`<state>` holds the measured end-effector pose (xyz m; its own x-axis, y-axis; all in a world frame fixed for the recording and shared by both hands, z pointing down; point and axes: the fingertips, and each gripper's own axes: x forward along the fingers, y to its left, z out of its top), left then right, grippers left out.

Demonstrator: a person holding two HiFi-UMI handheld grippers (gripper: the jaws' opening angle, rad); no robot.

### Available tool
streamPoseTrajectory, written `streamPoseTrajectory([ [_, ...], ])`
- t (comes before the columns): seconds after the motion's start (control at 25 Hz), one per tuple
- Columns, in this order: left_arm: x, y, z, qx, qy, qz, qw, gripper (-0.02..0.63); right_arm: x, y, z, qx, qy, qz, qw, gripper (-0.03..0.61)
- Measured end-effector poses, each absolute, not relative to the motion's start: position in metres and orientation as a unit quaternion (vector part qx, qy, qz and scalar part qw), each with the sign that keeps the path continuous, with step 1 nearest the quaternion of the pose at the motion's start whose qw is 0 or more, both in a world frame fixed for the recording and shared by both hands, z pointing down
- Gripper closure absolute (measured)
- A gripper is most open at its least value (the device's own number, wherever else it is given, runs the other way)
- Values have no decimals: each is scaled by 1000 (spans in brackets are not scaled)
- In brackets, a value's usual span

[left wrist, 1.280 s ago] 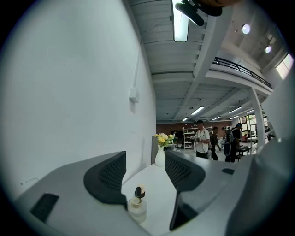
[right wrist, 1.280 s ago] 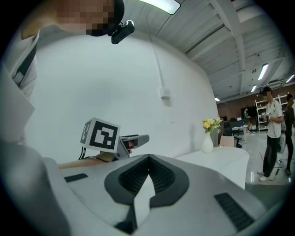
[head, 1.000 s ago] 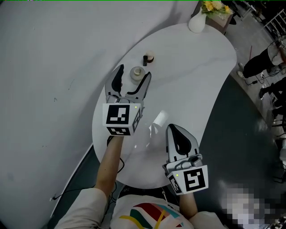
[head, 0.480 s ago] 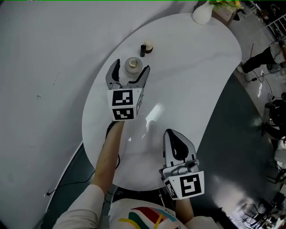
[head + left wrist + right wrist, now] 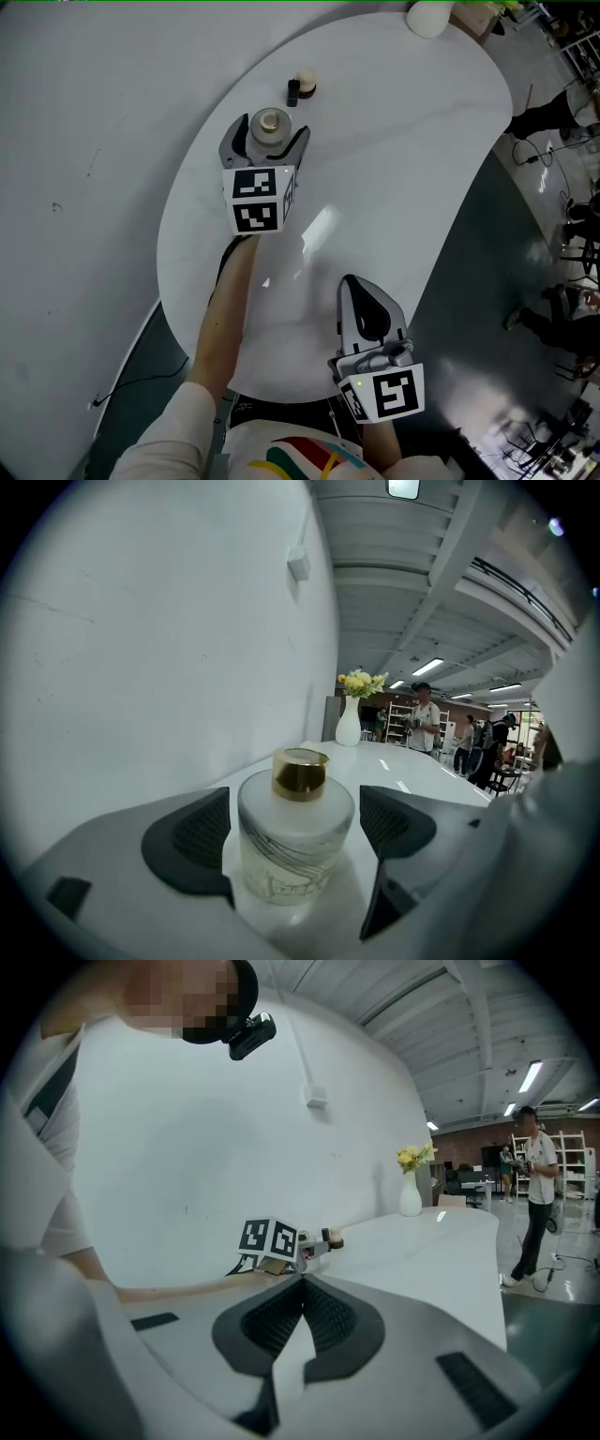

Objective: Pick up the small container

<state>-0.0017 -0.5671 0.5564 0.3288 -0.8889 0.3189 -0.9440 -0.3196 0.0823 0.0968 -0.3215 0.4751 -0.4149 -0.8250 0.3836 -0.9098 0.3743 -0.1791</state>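
Fingers [image 5: 187, 841], just opening wider, flank a frosted, gold-capped small container [image 5: 292, 846].

Frosted white small container [image 5: 293, 855], gold cap [image 5: 300, 773], perhaps dark swirled lines; glossy white table [image 5: 412, 169].

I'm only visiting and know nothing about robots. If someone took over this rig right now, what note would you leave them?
Left gripper: the jaws are open and have just been opening. The small container stands between them, and the pads are not pressing on it.
Right gripper: the jaws are shut and empty, over the near end of the table.
Done: the left gripper is placed around the container, which stands upright on the table.
Left to do: close the left jaws on the container and lift it.
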Motion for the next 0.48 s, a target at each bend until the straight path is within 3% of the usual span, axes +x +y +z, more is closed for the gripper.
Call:
streamPoseTrajectory([
  [0.48,-6,-574,564,784,-588,143,138,214,86,-319,480,520,-824,198,109,567],
])
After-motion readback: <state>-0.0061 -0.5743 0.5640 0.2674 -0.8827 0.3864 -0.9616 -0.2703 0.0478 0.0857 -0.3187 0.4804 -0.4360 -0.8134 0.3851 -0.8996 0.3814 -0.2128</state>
